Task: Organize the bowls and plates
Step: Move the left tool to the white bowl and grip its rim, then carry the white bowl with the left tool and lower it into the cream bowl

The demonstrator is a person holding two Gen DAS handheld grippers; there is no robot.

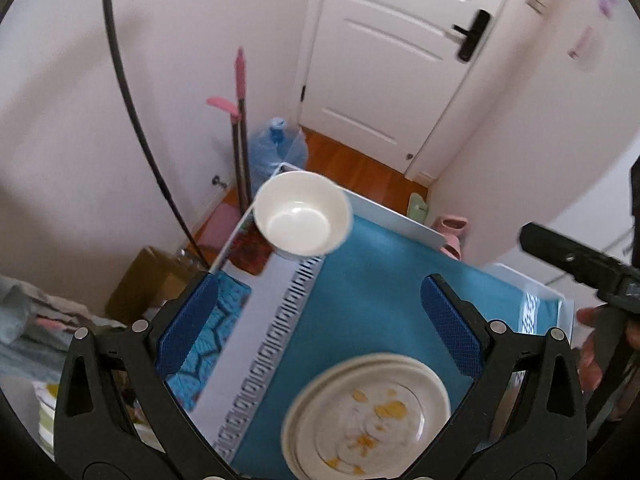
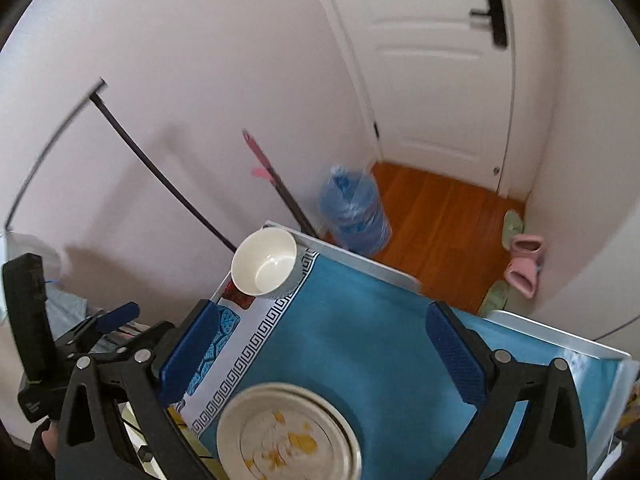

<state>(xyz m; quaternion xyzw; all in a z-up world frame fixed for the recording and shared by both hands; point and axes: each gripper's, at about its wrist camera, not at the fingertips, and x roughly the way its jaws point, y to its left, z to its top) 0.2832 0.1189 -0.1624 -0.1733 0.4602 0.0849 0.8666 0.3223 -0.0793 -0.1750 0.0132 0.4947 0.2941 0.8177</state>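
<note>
A stack of cream plates (image 1: 368,412) with yellow flower prints sits on the blue tablecloth (image 1: 380,296) at the near edge; it also shows in the right wrist view (image 2: 288,432). A white bowl (image 1: 302,214) stands at the table's far left corner, also in the right wrist view (image 2: 266,262). My left gripper (image 1: 320,324) is open and empty, held above the plates. My right gripper (image 2: 324,348) is open and empty, also above the plates. The right gripper's body (image 1: 576,264) shows at the right of the left wrist view.
The white table (image 2: 360,260) stands by a wall and a white door (image 1: 400,60). On the floor beyond are a blue water jug (image 2: 354,210), mop handles (image 1: 240,128), pink slippers (image 2: 524,264) and a cardboard box (image 1: 148,280). Cloth lies at left (image 1: 36,320).
</note>
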